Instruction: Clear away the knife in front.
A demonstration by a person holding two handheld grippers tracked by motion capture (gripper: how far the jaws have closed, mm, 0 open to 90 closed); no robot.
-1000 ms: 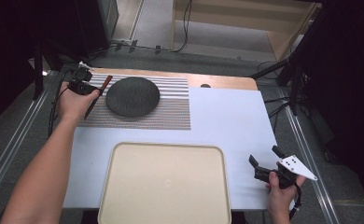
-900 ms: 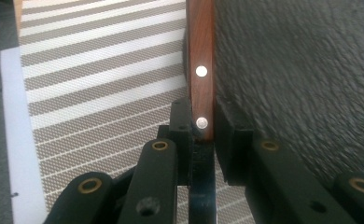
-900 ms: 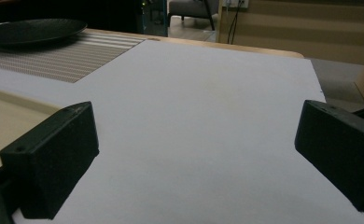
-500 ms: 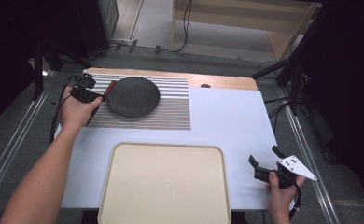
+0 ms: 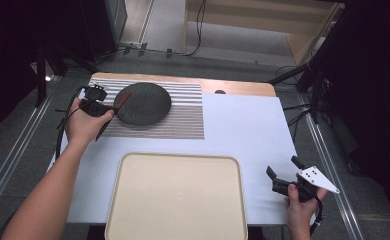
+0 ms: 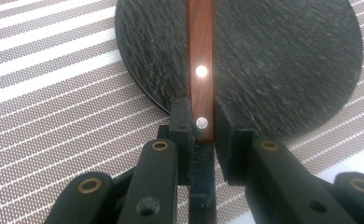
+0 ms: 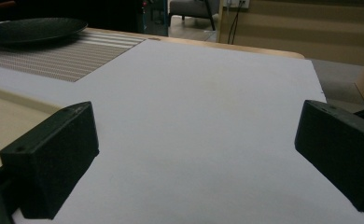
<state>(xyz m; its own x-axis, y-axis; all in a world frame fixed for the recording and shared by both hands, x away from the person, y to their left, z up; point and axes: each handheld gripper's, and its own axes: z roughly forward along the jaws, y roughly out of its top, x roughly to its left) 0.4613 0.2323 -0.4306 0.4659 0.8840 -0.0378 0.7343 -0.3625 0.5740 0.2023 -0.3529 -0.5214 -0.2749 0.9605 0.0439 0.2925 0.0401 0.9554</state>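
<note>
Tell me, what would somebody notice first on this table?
Probably the dark round plate on the striped mat at the far left, where the left gripper holds a wooden-handled utensil over it. Next, the big empty beige tray at the near edge.

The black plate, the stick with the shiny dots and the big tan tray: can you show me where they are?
black plate (image 5: 145, 102): high view, middle of its dark top.
stick (image 6: 201, 46): left gripper view, brown wooden face above the upper shiny dot.
tray (image 5: 178, 200): high view, bare flat bottom near the middle.
</note>
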